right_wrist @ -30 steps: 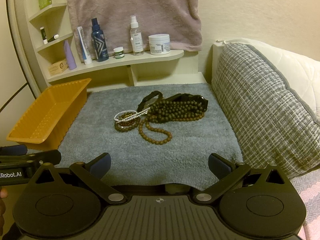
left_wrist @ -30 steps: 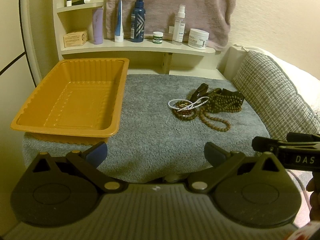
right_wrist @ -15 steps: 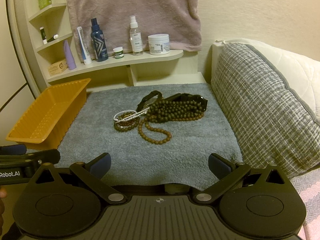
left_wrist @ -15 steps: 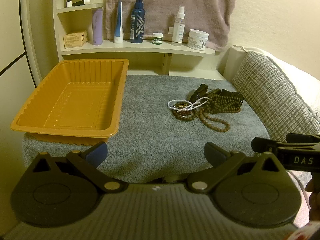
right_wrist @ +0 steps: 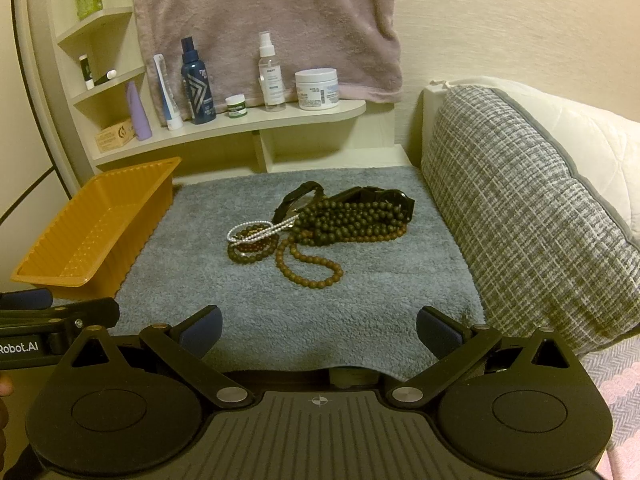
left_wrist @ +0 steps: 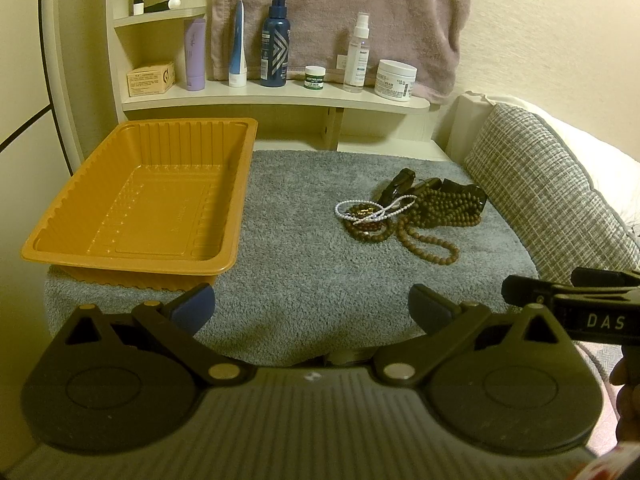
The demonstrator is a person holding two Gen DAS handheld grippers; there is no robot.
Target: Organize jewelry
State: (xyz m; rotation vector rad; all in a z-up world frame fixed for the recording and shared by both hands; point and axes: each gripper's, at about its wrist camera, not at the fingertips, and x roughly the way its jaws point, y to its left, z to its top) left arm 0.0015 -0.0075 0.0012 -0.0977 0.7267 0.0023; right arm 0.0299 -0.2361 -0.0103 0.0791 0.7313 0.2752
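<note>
A heap of jewelry lies on the grey mat (left_wrist: 304,264) (right_wrist: 360,304): a white pearl bracelet (left_wrist: 374,210) (right_wrist: 256,232), a brown bead string (left_wrist: 430,242) (right_wrist: 308,266), dark green beads (right_wrist: 348,222) and two black watches (right_wrist: 304,196). An empty orange tray (left_wrist: 136,208) (right_wrist: 84,232) stands at the mat's left side. My left gripper (left_wrist: 312,308) is open, low at the mat's near edge, well short of the tray and the heap. My right gripper (right_wrist: 318,330) is open too, in front of the heap with nothing between its fingers. Each gripper shows at the edge of the other's view.
A shelf (left_wrist: 272,98) behind the mat carries bottles, tubes, jars and a small box. A pinkish towel (right_wrist: 264,24) hangs on the wall above it. A grey woven cushion (right_wrist: 520,208) borders the mat on the right.
Both views have shifted very slightly; the jewelry, the tray and both grippers' open jaws look unchanged.
</note>
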